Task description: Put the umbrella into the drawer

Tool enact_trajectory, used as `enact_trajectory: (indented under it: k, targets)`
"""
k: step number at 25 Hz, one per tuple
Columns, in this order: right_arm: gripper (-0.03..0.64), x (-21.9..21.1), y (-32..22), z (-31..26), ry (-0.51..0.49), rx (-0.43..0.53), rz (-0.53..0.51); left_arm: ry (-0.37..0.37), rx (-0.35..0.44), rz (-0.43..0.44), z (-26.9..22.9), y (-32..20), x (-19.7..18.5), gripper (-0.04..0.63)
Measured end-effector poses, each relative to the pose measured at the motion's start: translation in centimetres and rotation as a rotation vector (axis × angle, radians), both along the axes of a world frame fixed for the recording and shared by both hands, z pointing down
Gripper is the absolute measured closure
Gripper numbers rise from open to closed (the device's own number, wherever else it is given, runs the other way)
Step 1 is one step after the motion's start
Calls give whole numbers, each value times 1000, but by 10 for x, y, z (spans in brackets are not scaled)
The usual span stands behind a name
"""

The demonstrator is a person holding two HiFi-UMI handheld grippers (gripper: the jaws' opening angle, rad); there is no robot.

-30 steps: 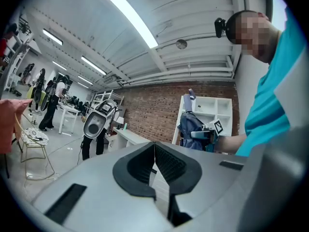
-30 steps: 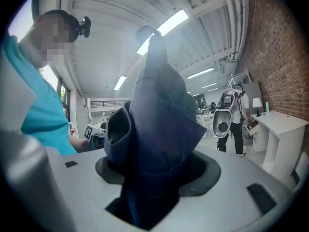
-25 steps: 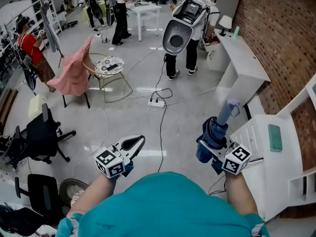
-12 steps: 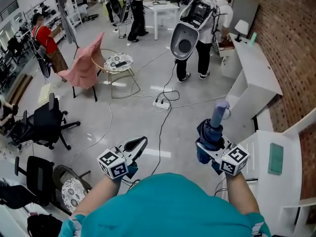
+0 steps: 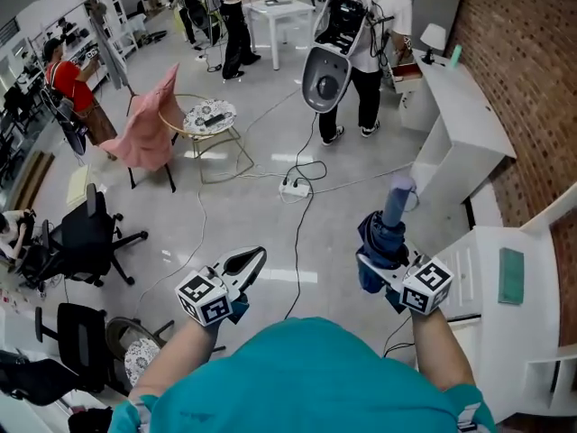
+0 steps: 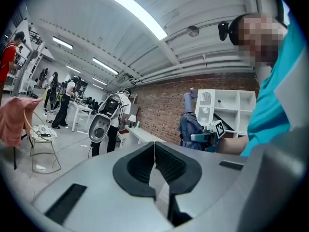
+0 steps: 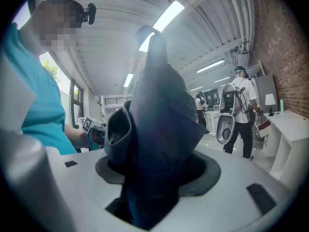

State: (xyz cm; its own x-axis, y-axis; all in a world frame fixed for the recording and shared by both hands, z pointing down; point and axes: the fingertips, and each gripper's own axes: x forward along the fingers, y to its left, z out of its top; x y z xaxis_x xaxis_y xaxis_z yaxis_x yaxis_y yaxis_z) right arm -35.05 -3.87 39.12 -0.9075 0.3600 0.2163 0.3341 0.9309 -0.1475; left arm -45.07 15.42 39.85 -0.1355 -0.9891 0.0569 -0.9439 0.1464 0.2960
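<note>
Folded dark-blue fabric umbrella (image 5: 382, 240) clamped in right gripper (image 5: 373, 267), long axis near upright, pale handle up, held over open floor. White cabinet unit (image 5: 491, 323) lies just to its right; which part is the drawer, unclear. Left gripper (image 5: 245, 262) jaws together, empty, on the far side, so the right hand is nearer.

Power strip (image 5: 290, 188) on floor (image 5: 343, 210), ahead between left gripper (image 5: 249, 260) and right gripper (image 5: 379, 264). Pink cloth (image 5: 144, 124) on chair and round table (image 5: 205, 117) well ahead-left of left gripper. White counter (image 5: 464, 124) ahead-right of right gripper.
</note>
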Motion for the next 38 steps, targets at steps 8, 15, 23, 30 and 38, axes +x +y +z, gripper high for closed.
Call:
enact_trajectory:
  k: [8, 15, 23, 30, 38]
  targets:
    - [345, 27, -26, 10, 26, 20, 140, -25, -16, 149, 1, -44, 10, 577]
    - [345, 94, -84, 30, 63, 24, 306, -38, -30, 347, 14, -130, 65, 577]
    - [345, 192, -145, 62, 107, 6, 505, -59, -67, 601, 35, -218, 161, 578]
    - [345, 303, -188, 115, 191, -19, 709, -63, -120, 844, 66, -286, 263, 578]
    - [345, 433, -217, 191, 320, -74, 894, -96, -195, 1101, 106, -346, 393, 577]
